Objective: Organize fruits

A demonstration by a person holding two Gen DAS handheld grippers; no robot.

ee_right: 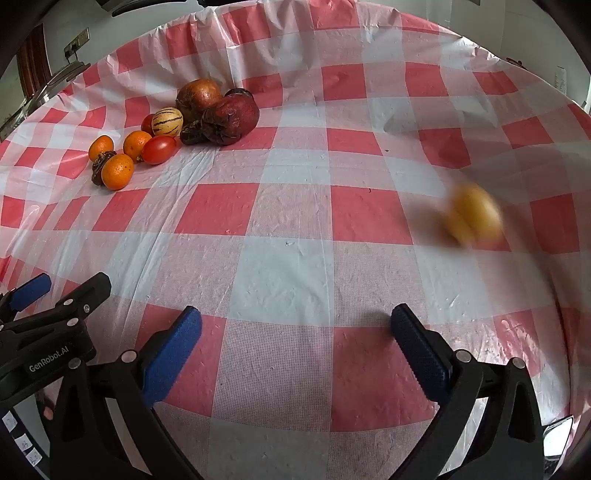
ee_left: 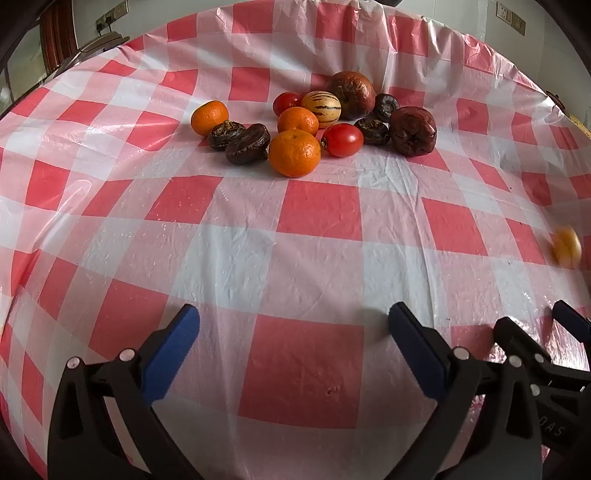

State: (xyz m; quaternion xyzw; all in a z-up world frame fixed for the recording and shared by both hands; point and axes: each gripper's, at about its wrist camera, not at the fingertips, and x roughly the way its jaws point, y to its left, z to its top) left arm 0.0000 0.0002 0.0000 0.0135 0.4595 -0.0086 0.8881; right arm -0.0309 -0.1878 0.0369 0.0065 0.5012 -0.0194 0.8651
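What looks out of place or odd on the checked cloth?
One yellow fruit lies alone on the right, far from the fruit pile, and shows as a smear, likely rolling. In the pile, a dark red fruit looks shrivelled. Both claws are open and empty.

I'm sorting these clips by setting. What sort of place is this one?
Probably a home dining or kitchen table: a red-and-white checked plastic tablecloth covers it, loose fruit such as oranges and tomatoes is piled on it, and wall sockets show on the pale wall behind.
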